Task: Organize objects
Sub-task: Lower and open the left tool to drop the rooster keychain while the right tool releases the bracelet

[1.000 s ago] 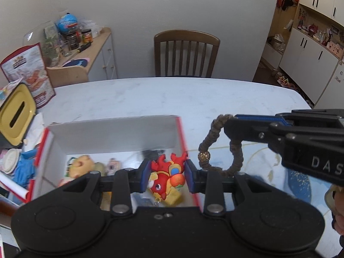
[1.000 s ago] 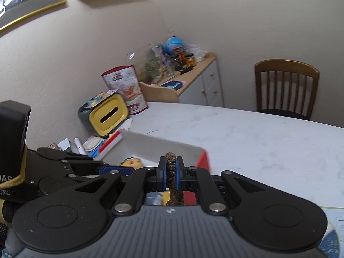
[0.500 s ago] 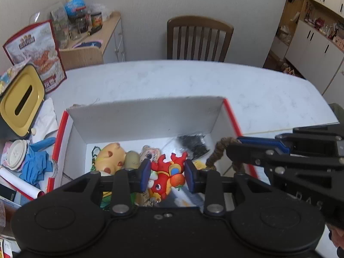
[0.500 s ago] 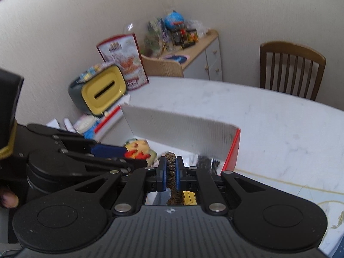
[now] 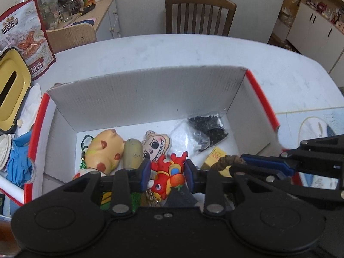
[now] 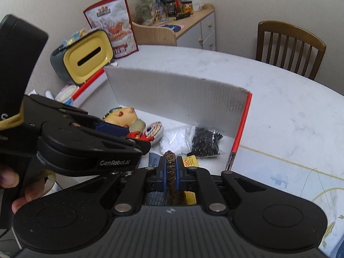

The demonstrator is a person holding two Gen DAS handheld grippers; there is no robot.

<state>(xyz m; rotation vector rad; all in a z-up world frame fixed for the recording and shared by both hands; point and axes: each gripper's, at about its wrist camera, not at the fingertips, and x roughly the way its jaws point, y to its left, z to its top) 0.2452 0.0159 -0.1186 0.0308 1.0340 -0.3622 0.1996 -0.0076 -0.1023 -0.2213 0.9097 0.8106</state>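
While two grippers hover, one box point(image 5: 150, 90), one red toy point(image 5: 167, 172), one bracelet point(image 6: 171, 172)

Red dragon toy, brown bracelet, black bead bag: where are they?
Red dragon toy point(image 5: 167, 175), left wrist view, on its body.
Brown bracelet point(image 6: 171, 167), right wrist view, on the clamped stretch.
Black bead bag point(image 6: 205, 143), right wrist view, on the beads.
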